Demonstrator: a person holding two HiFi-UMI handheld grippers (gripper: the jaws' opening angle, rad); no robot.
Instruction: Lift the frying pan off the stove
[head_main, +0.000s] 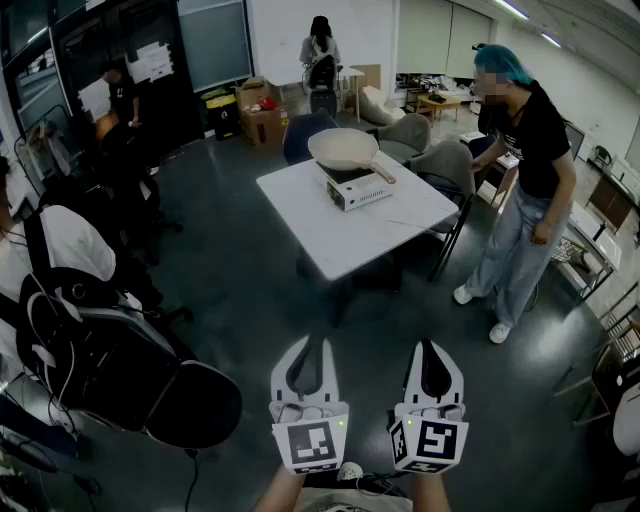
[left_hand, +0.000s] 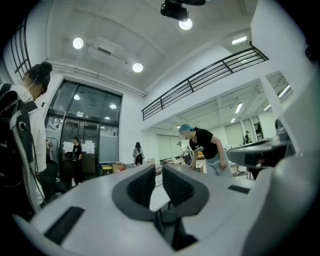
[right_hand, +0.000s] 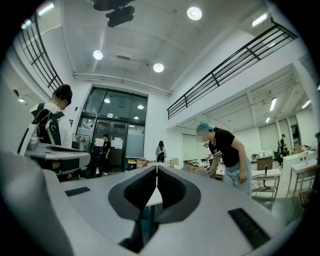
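Approach is what you are facing: you are holding the left gripper (head_main: 312, 345) and right gripper (head_main: 430, 348) with fingers (left_hand: 142, 186) shut on nothing, well apart from the frying pan (head_main: 343, 148) sitting on the stove (head_main: 358, 190) on the table (head_main: 340, 240), so you are needing to step closer and open for the handle (head_main: 382, 172).

white left tongs (head_main: 315, 346) and right tongs (head_main: 429, 348), dark-padded, bearing black-and-white marker cubes (head_main: 311, 443).

head view looks down, gripper views low, forward, all share distant table (head_main: 350, 238)
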